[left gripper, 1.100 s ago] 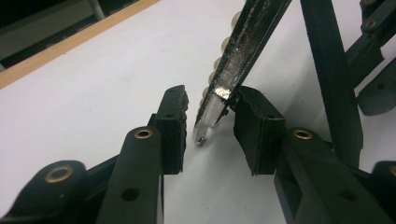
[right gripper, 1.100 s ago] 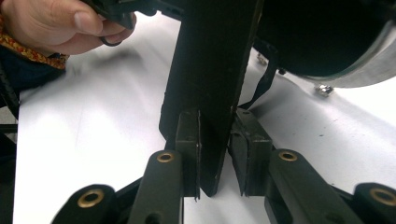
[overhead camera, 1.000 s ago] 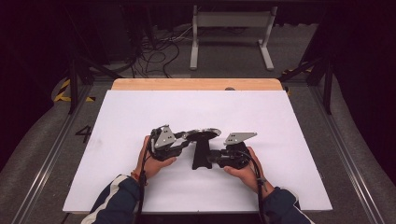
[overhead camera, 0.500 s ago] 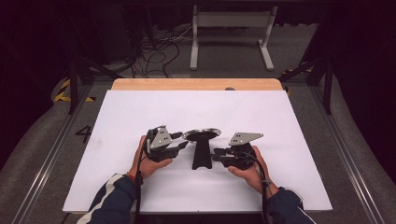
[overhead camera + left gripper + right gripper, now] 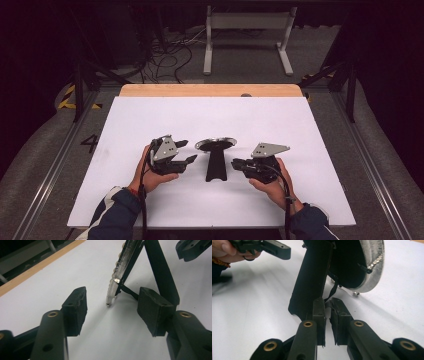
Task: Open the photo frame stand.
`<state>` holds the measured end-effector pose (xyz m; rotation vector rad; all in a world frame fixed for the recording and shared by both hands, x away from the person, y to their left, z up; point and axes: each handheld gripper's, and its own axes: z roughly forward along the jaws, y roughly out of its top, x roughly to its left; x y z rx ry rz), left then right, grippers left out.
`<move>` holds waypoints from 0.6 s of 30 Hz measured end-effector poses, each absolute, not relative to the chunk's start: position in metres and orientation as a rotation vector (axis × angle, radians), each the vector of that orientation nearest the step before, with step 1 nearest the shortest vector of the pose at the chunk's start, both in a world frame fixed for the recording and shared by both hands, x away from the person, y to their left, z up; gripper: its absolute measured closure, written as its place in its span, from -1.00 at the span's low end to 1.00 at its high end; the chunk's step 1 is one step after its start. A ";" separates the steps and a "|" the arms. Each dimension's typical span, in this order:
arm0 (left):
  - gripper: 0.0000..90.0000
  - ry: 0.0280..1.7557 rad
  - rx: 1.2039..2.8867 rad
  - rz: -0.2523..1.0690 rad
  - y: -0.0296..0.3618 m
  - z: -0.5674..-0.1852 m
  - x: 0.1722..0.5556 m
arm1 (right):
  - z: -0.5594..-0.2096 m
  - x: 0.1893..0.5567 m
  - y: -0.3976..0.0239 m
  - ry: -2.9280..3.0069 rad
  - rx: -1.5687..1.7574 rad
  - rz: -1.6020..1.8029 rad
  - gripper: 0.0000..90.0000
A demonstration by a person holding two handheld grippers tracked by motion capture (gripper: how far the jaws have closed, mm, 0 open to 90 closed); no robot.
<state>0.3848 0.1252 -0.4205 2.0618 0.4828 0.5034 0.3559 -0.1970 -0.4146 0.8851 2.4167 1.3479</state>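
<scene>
The mirror has a sparkly silver rim, rough and glittering, with small glossy beads along its edge; its back is matt black. The stand looks like smooth black plastic with a dull sheen. A thin black strap joins them. The gripper pads are matt black rubber, worn and chipped at the edges. The table is matt white, with bare wood along its far edge.

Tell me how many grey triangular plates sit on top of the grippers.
2: one plate on the left gripper, left of the standing mirror; one plate on the right gripper, right of it.
</scene>
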 end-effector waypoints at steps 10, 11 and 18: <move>-0.36 0.468 2.109 0.534 0.125 -0.419 0.380 | -0.417 0.345 -0.204 2.386 0.901 1.320 0.76; -0.36 0.463 2.113 0.540 0.125 -0.418 0.380 | -0.417 0.344 -0.205 2.380 0.906 1.318 0.76; -0.29 0.446 2.134 0.547 0.116 -0.423 0.390 | -0.418 0.333 -0.202 2.383 0.886 1.296 0.90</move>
